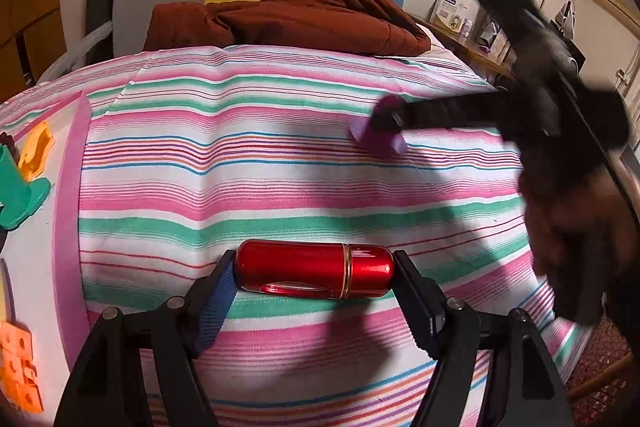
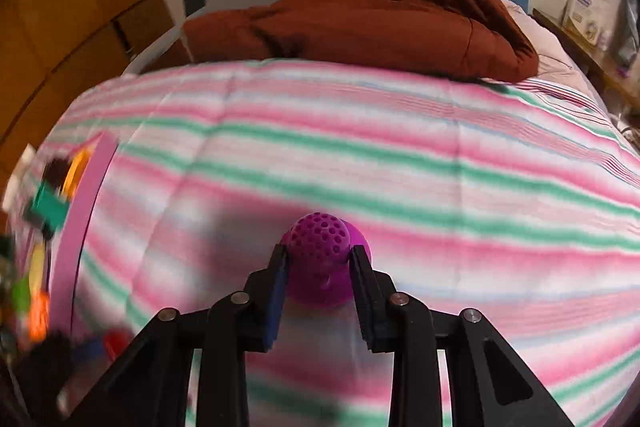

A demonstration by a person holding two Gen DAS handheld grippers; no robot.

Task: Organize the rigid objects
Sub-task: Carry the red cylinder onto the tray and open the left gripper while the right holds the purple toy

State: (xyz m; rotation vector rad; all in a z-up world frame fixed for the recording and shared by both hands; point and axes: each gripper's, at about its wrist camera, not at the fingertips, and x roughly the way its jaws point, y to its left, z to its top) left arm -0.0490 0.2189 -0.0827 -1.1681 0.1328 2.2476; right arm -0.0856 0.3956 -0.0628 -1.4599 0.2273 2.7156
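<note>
**Two items in hand, tray already part-filled**

On a striped bed [image 1: 280, 163], the left gripper [image 1: 314, 269] clamps a red metal cylinder [image 1: 314, 269] end to end, while the right gripper [image 2: 320, 259] closes on a purple perforated toy [image 2: 320, 247]. At the left edge, a pink-rimmed tray [image 1: 70, 179] already holds a green piece [image 1: 18, 193], a yellow piece [image 1: 36, 149] and orange blocks [image 1: 18, 367]. Judging by this, sorting is well along; both held items remain to be delivered.
</note>
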